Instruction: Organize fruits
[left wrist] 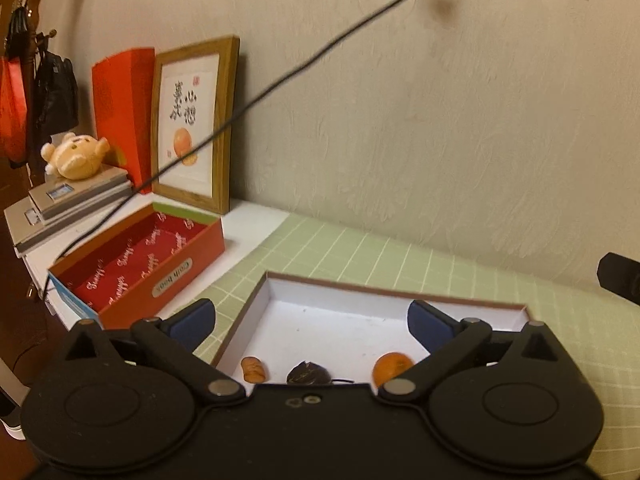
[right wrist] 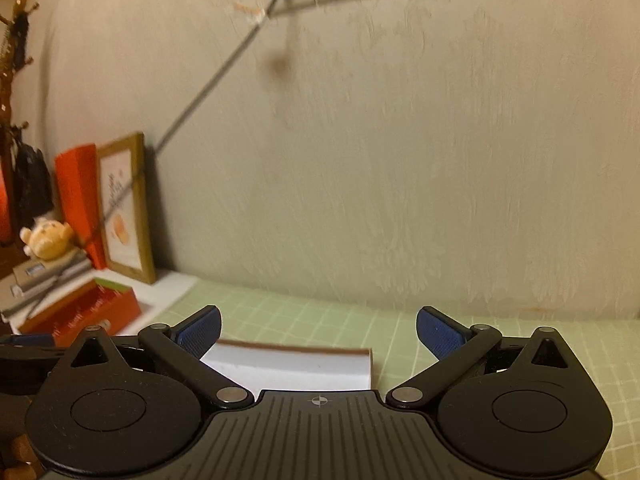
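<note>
Left wrist view: left hand-held gripper spread wide, empty, over white tray; three fruits lined at tray's 6 o'clock edge, seemingly sorted. Right hand-held gripper likewise released, grasping nothing.

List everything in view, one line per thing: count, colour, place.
white tray: one, white with brown rim, on the green cloth.
fruits: three, in the tray's near edge: tan piece, dark piece, orange piece.
checked cloth: one, green, over the table.
red box: one, open, left of the tray.
picture frame: one, wooden, against the wall.
plush toy: one, cream, on stacked grey devices.
black cable: one, across the wall.
left gripper: black, blue pads, open.
right gripper: same, open.
</note>
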{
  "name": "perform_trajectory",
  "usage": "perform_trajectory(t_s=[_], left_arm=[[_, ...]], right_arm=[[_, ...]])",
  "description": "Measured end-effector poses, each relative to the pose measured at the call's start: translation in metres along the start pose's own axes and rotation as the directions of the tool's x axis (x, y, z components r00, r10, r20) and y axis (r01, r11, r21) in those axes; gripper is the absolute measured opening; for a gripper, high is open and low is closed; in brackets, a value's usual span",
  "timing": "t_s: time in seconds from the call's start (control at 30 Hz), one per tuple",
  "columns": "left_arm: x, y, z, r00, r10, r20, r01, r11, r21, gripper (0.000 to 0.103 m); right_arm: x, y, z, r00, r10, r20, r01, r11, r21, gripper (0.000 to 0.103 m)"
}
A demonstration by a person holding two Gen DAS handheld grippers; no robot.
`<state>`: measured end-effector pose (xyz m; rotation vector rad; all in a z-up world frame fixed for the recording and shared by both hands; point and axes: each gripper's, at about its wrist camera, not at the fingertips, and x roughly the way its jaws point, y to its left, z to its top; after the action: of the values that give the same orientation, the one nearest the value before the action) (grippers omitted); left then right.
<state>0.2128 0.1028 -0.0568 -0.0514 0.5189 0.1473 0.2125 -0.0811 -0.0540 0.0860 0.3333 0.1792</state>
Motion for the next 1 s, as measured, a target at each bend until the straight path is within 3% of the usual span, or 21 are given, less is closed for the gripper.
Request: perform_trajectory(t_s=[0.3,0.57,0.8,1.0], left_arm=[[-0.096,-0.012,0.017,0.996,-0.006,0.092,0.005,1.0,0.013,0.097],[-0.168,-0.022,0.009,0.995,-0.033,0.097,0.031,0.999,0.02,0.097],[-0.206,-0.03,-0.019,0.995,-0.044,0.084,0.041,0.998,0.044,0.097],[-0.216,-0.04,-0.034,0.997,-0.036,0.074,0.031,0.998,0.062,0.097]], right_arm=[[-0.093,-0.015,0.03,0.994,0.072,0.088,-0.072,0.997,-0.005,0.103],[-0.176,-0.031,0.033,0.989,0.105,0.103,-0.109,0.994,0.028,0.103],[-0.229,-0.035,0.017,0.992,0.096,0.083,-0.098,0.995,0.028,0.103],[-0.244,-0.037,0.005,0.995,0.078,0.068,-0.081,0.996,0.04,0.103]])
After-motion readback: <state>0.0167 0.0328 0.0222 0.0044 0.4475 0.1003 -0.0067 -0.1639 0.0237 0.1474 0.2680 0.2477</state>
